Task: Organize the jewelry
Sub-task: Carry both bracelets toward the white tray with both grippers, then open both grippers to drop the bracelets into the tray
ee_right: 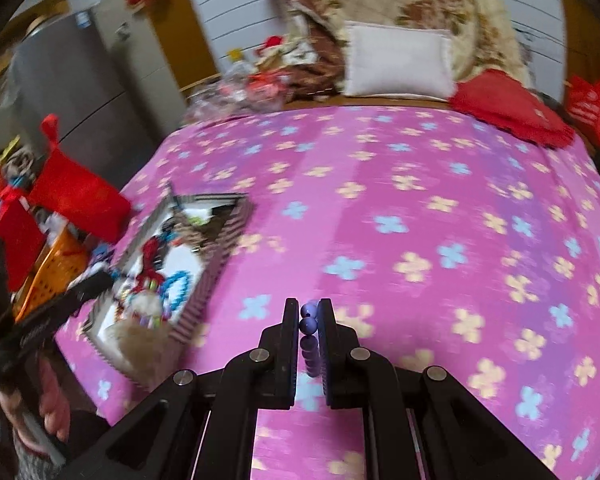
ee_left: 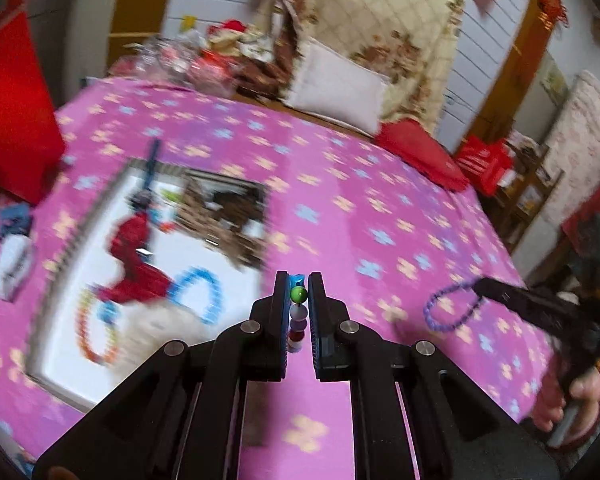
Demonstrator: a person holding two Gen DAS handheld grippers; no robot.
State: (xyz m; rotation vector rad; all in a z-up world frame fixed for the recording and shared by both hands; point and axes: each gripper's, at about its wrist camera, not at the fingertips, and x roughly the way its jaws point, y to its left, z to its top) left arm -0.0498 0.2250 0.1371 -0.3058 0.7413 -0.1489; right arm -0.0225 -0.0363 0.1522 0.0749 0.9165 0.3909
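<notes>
While both views were smeared by blur, the pink flowered bedspread (ee_left: 380, 208) filled most of each, with a white pillow (ee_left: 340, 96) and a red cushion (ee_left: 420, 152) at its far edge. On the spread lay a shallow striped-rimmed tray (ee_left: 100, 208), white inside, holding a red ornament (ee_left: 136, 256), a blue bead loop (ee_left: 204, 292) and a multicoloured bead loop (ee_left: 96, 332); finer detail could not be made out. The left gripper (ee_left: 299, 300) was pinched on a mixed-colour bead string (ee_left: 298, 316), a green bead uppermost, above the spread just right of the tray. The right gripper (ee_right: 309, 316) was clamped on a purple bead bracelet (ee_right: 309, 326), whose loop hung free of its fingers in the left view.
</notes>
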